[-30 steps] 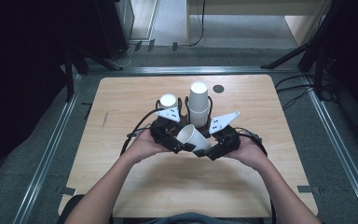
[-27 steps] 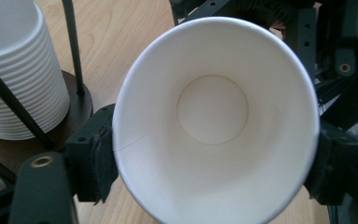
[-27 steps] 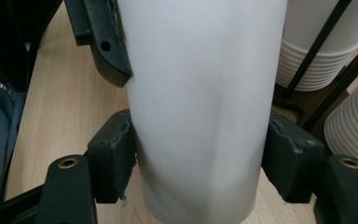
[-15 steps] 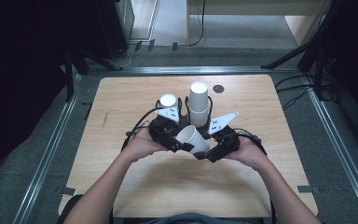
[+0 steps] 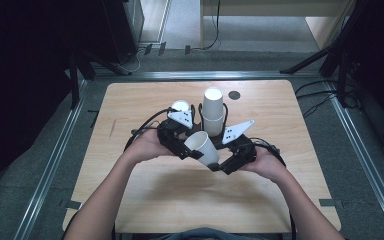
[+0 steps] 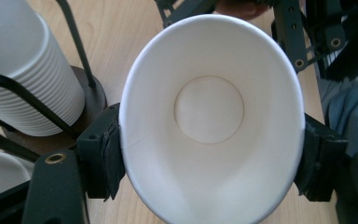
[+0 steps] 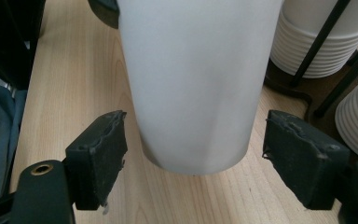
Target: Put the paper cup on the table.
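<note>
Jaws of the left gripper (image 6: 209, 154) pinch the rim of a white tapered paper cup (image 6: 212, 116), squeezing it oval; the right gripper (image 7: 193, 154) has just been opening, its 2 jaws spread clear beside the cup's base. Light, thin-walled, easily crushed: grip gently at the rim.

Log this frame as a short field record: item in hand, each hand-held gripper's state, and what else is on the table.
item: white paper cup, lying sideways between both hands
left hand-held gripper: pads squeeze the cup's rim oval
right hand-held gripper: jaws just opened, pads clear of the cup's base
behind: tall stack of white paper cups in a black wire holder
surface: light wooden table
</note>
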Demonstrator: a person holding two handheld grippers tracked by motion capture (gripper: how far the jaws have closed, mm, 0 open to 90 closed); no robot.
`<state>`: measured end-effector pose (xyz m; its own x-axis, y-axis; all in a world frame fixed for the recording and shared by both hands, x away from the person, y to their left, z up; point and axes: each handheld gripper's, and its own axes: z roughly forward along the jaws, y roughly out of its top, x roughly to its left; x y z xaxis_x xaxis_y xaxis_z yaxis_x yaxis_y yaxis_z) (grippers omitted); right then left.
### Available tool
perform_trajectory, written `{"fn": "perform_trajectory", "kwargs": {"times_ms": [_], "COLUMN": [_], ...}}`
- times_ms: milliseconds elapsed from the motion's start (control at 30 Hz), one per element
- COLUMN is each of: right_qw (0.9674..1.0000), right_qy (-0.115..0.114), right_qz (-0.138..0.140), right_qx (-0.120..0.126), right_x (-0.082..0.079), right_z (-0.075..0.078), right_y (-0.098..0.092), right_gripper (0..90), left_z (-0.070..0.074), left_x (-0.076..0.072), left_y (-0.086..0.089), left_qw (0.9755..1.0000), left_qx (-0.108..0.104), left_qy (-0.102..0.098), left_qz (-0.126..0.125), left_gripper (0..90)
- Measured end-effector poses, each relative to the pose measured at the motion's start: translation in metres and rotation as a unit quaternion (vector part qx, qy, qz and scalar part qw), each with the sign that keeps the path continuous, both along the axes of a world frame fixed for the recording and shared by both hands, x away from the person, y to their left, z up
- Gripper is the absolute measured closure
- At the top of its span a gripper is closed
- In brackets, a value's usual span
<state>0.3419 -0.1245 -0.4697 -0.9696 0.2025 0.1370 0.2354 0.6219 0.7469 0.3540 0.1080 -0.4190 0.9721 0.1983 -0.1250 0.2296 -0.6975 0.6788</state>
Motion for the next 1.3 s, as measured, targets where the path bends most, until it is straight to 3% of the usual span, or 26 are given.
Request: {"fn": "perform_trajectory", "kwargs": {"times_ms": [233, 333, 567, 767, 967, 1100, 1300], "right_qw": [1.0, 1.0, 0.9999, 0.9997, 0.9996, 0.9997, 0.9998], "right_qy": [-0.006, -0.005, 0.0, 0.004, 0.001, -0.006, -0.009], "right_qz": [0.003, 0.005, 0.014, 0.026, 0.026, 0.023, 0.015], "right_qx": [0.001, 0.0, -0.004, -0.003, -0.005, -0.002, 0.009], "right_x": [-0.001, -0.001, -0.002, -0.002, -0.002, -0.001, -0.001], "right_z": [0.0, -0.001, -0.005, -0.007, -0.005, -0.004, 0.0], "right_y": [0.002, 0.003, 0.007, 0.009, 0.009, 0.007, 0.004], "right_gripper": [21.5, 21.6, 22.9, 33.1, 33.8, 33.4, 33.2], "left_z": [-0.001, -0.003, -0.007, -0.008, -0.01, -0.011, -0.012], "left_x": [-0.001, -0.002, -0.005, -0.006, -0.005, -0.005, -0.004], "left_y": [-0.008, -0.011, -0.017, -0.018, -0.016, -0.015, -0.01], "left_qw": [0.999, 0.9988, 0.9978, 0.9979, 0.9985, 0.9991, 0.9997], "left_qx": [0.035, 0.039, 0.052, 0.049, 0.042, 0.037, -0.01], "left_qy": [-0.011, -0.004, -0.011, -0.02, -0.016, -0.018, -0.014], "left_qz": [-0.025, -0.028, -0.04, -0.038, -0.031, -0.003, 0.02], "left_gripper": [24.6, 24.6, 24.5, 24.2, 21.2, 10.3, 5.7]}}
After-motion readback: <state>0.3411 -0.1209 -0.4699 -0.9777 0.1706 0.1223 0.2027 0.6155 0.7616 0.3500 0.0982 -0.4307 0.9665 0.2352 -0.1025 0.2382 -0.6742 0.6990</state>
